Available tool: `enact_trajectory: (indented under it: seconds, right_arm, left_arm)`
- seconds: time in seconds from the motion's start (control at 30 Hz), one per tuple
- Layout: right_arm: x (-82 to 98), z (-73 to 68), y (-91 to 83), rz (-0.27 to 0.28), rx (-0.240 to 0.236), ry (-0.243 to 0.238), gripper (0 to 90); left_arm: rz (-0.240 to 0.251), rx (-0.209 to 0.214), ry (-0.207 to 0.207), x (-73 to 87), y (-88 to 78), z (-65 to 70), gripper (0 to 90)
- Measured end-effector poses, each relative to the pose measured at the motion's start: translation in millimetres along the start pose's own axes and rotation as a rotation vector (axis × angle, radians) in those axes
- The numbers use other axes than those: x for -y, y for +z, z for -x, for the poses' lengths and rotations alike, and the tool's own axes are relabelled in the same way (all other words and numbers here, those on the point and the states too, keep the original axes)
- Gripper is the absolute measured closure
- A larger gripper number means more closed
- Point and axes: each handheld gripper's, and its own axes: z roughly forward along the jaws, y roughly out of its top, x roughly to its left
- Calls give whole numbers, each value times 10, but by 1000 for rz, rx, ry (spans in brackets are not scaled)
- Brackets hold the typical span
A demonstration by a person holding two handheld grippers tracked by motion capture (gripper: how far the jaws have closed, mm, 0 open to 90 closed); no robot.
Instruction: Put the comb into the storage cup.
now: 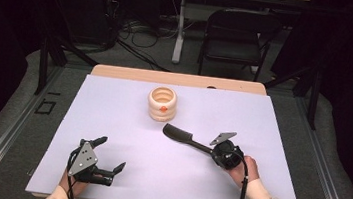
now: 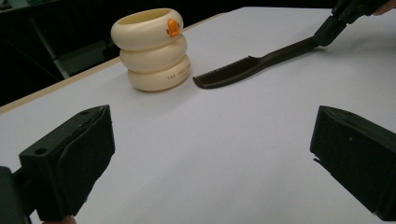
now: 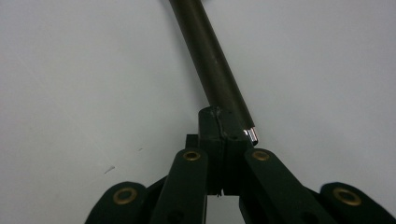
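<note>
Right hand-held gripper (image 1: 215,150), angled low over the counter (image 1: 111,122), clamps the handle end of a dark comb (image 1: 184,137) lying beside the cream ringed cup (image 1: 162,103); left hand-held gripper (image 1: 110,155) rests jaws apart.

Right hand-held gripper (image 1: 208,147) clamped, left (image 1: 111,155) agape

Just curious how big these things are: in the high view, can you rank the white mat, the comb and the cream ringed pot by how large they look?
1. white mat, by far.
2. comb, long and thin.
3. cream ringed pot, compact and shorter than the comb is long, though it lies farther from the camera.
</note>
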Motion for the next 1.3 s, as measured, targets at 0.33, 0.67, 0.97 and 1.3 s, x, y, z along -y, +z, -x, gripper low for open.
enact_trajectory:
  seconds: [0.33,0.67,0.97,1.3]
  right_arm:
    - [-41,-70,-94,-7,-74,-55,604]
    - [-94,-67,-194,9,-72,-66,292]
    - [-160,-31,-215,30,-65,-72,157]
    - [-215,12,-197,32,-66,-81,74]
  left_arm:
    - [3,-2,1,-1,-5,-2,0]
    - [5,-2,-2,-1,0,-1,0]
    - [4,-1,-2,0,6,-4,0]
    - [0,-1,1,0,7,-2,0]
